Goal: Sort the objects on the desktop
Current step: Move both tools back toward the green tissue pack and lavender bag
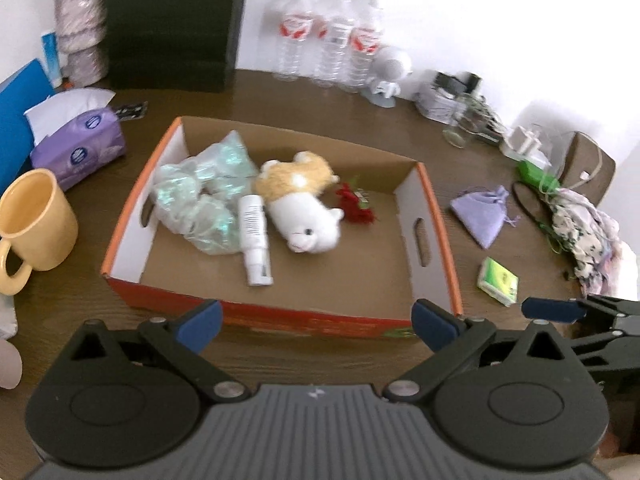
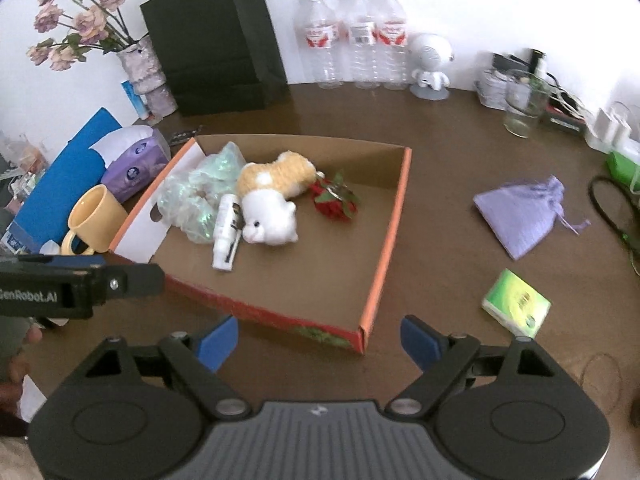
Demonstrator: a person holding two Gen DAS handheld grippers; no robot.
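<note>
left wrist view looks down on a dark brown wooden table (image 1: 320, 96) that stands against a white wall (image 1: 460, 8). an orange cardboard box (image 1: 442, 236) sits in the middle; inside it lie a plush toy (image 1: 300, 204), a white spray bottle (image 1: 256, 236), a clear plastic bag (image 1: 200, 196) and a red flower (image 1: 354, 204). to the right of the box, on the bare table, are a purple pouch (image 2: 520, 212) and a green packet (image 2: 516, 304). along the wall stand three water bottles (image 2: 356, 36) and a black paper bag (image 2: 216, 40). the left gripper (image 1: 316, 320) has its jaws spread wide, with nothing between them. the right gripper (image 2: 318, 340) is also wide open and empty.
</note>
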